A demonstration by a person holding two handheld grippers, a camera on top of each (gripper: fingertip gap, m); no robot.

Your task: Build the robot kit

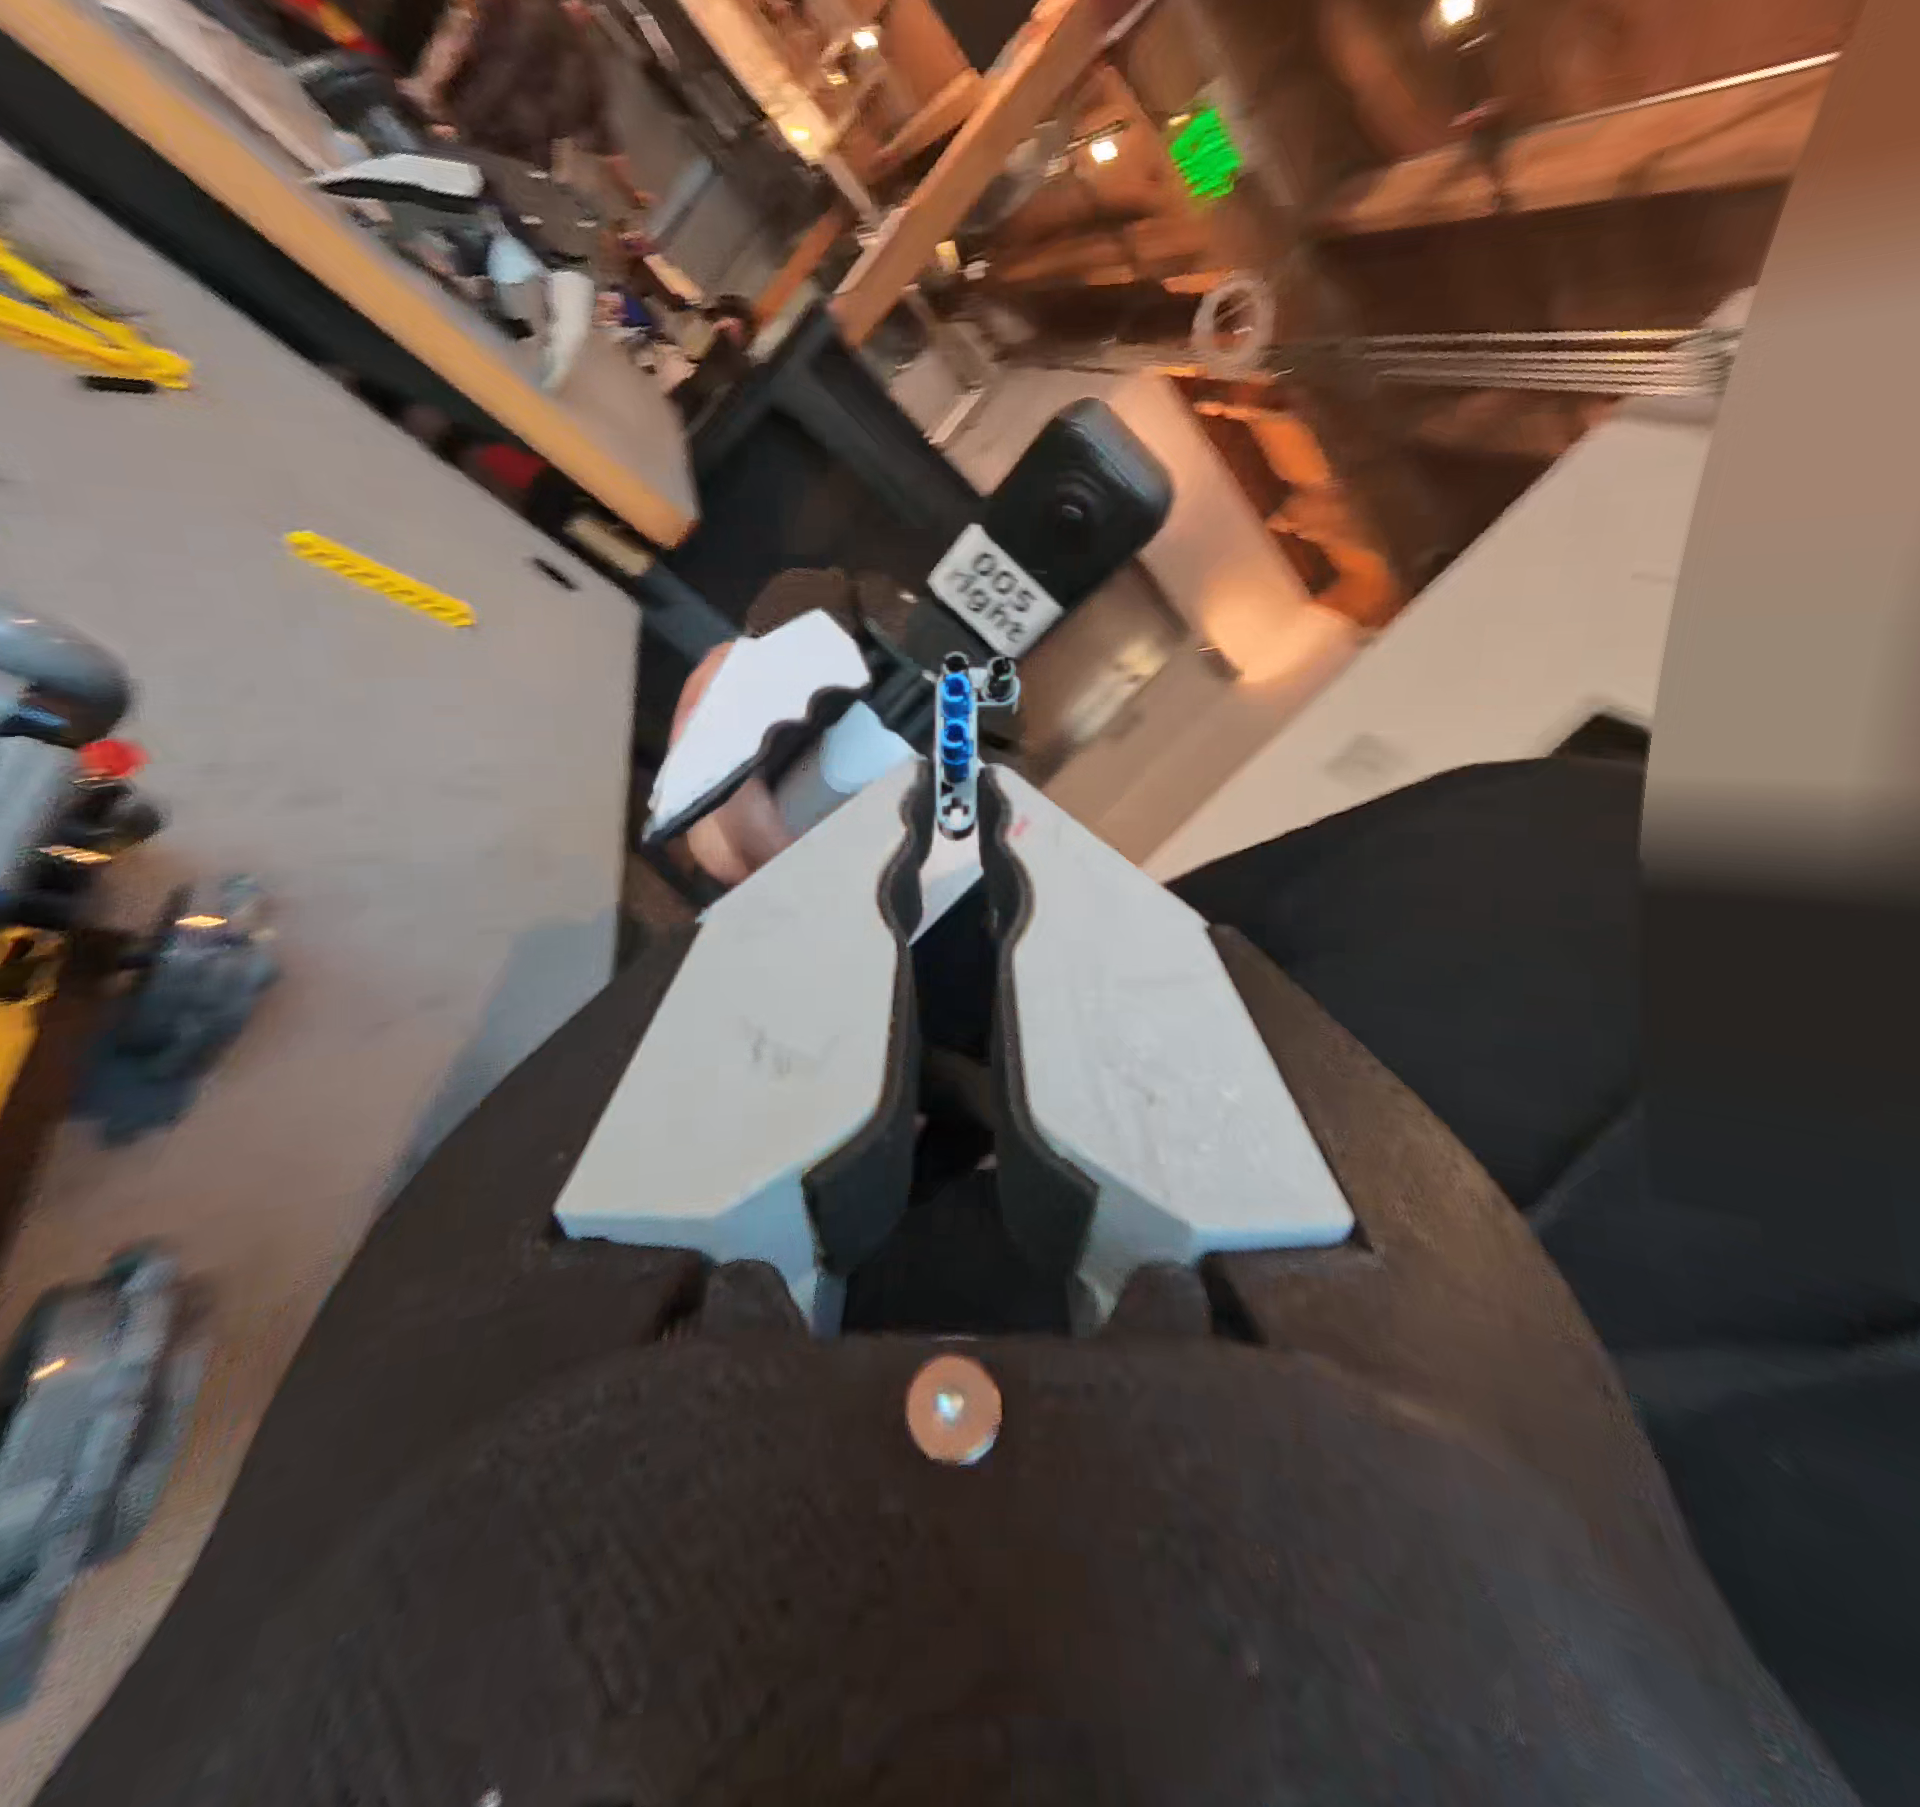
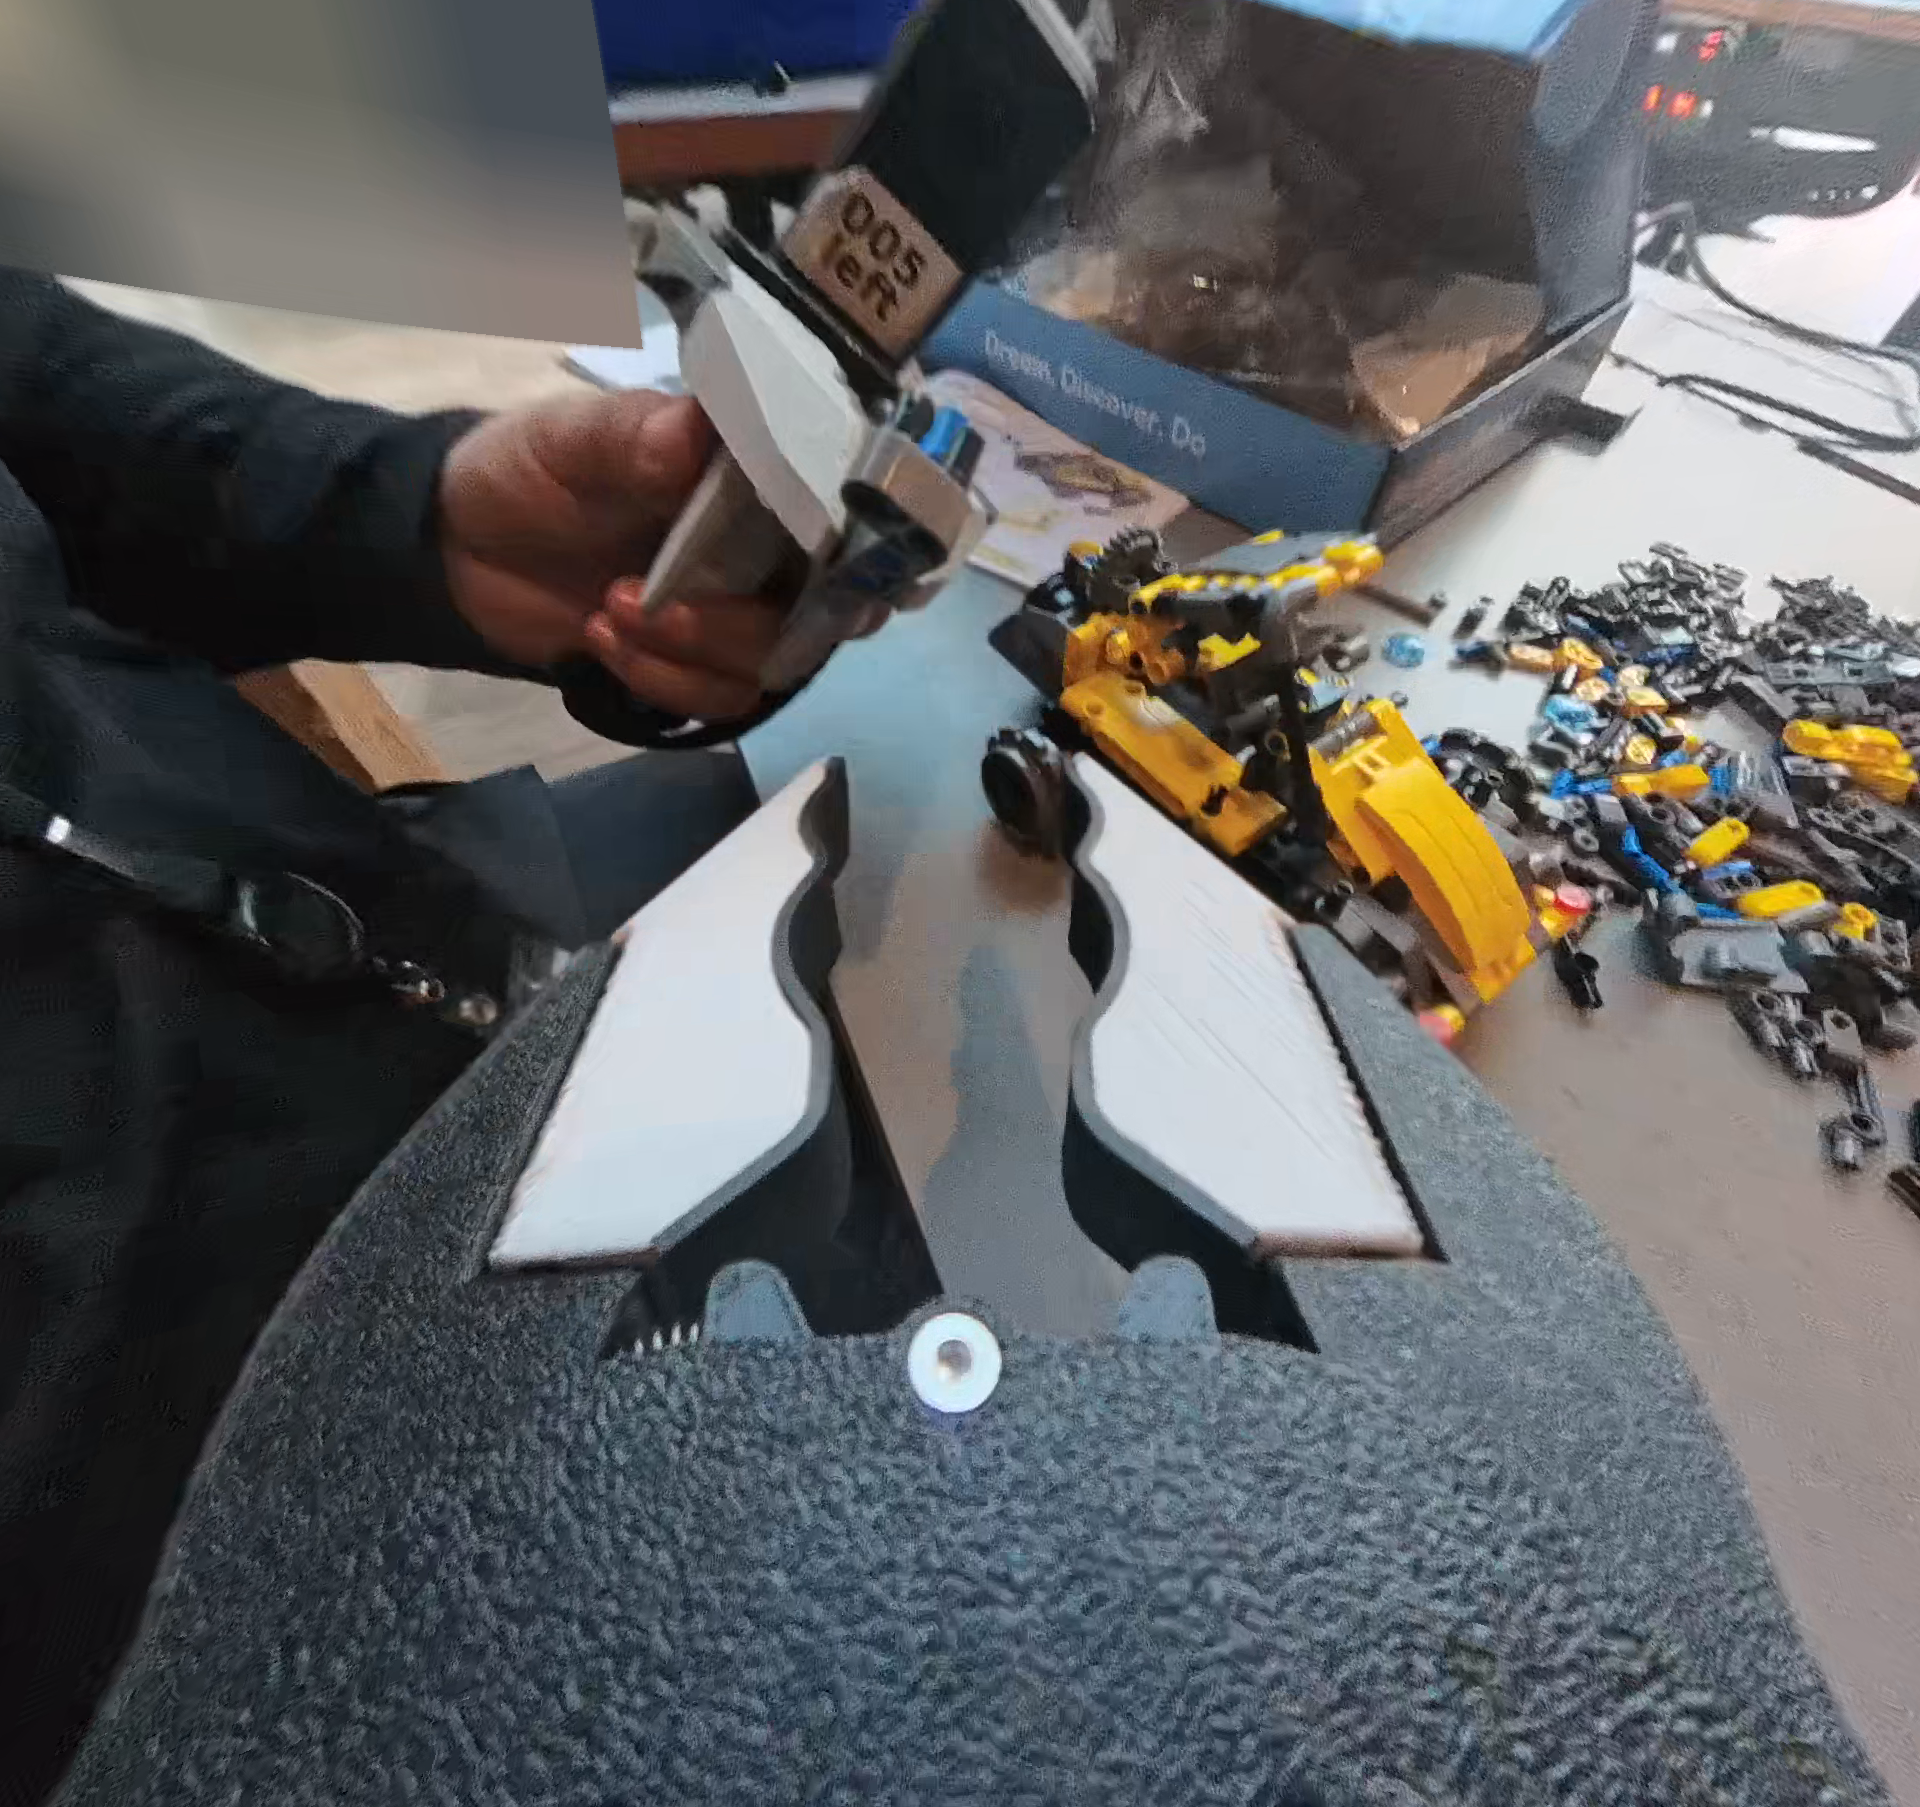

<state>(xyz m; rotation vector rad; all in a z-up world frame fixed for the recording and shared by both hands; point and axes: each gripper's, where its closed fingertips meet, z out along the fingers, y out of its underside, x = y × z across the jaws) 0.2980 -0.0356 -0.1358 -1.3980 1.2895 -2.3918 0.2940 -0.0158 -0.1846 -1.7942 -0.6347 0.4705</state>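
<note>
Above the grey counter [image 2: 1662,1186], my left fingers [image 1: 954,822] pinch a thin grey beam studded with blue pins [image 1: 954,749], while my right fingers [image 2: 956,812] hang spread and empty near the half-built yellow-and-black brick vehicle [image 2: 1247,749] beside loose pieces [image 2: 1714,718].

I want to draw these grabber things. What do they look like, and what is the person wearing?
Each gripper has two pale grey fingers with wavy black pads, a bumpy black body and one silver screw. The left gripper looks alike. The person's sleeve is black.
</note>
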